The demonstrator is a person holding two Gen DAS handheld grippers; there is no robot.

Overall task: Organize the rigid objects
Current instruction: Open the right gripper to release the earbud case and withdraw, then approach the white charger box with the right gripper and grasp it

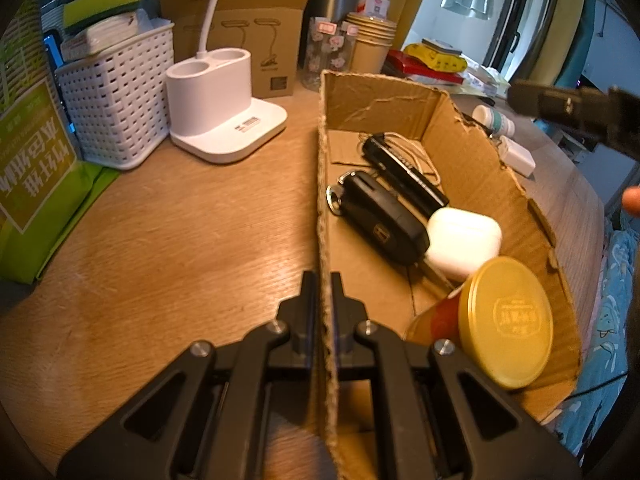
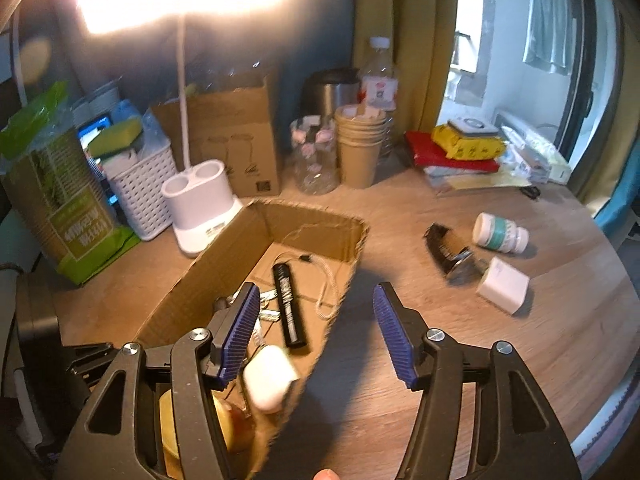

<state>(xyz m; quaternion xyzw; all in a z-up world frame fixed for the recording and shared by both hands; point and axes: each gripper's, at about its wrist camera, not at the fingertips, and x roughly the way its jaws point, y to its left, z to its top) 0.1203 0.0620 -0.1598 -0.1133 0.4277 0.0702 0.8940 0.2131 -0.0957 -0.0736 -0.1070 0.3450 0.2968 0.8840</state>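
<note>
The left gripper (image 1: pixel 324 292) is clamped on the rough, torn-edged left wall of a shallow corrugated cardboard box (image 1: pixel 472 168), one black finger on each side of the wall. Inside the box lie a glossy black car key (image 1: pixel 380 220) with a metal ring, a slim matte black cylinder (image 1: pixel 404 172) on a pale cord, a smooth rounded white earbud case (image 1: pixel 464 240), and a jar on its side with a round gold lid (image 1: pixel 506 322). The right gripper (image 2: pixel 314 332) hangs spread wide above the box's right wall, its ribbed blue pads (image 2: pixel 240 336) holding nothing. Outside the box, on the wood-grain worktop (image 2: pixel 400 320), rest a white pill bottle (image 2: pixel 500 234), a white blocky charger (image 2: pixel 503 286) and a small dark object with a metal part (image 2: pixel 450 252). Behind stand a woven white plastic basket (image 1: pixel 120 100), a white lamp base (image 1: pixel 224 112), stacked paper cups (image 1: pixel 370 40) and a yellow curtain (image 2: pixel 420 40) by the window.
</note>
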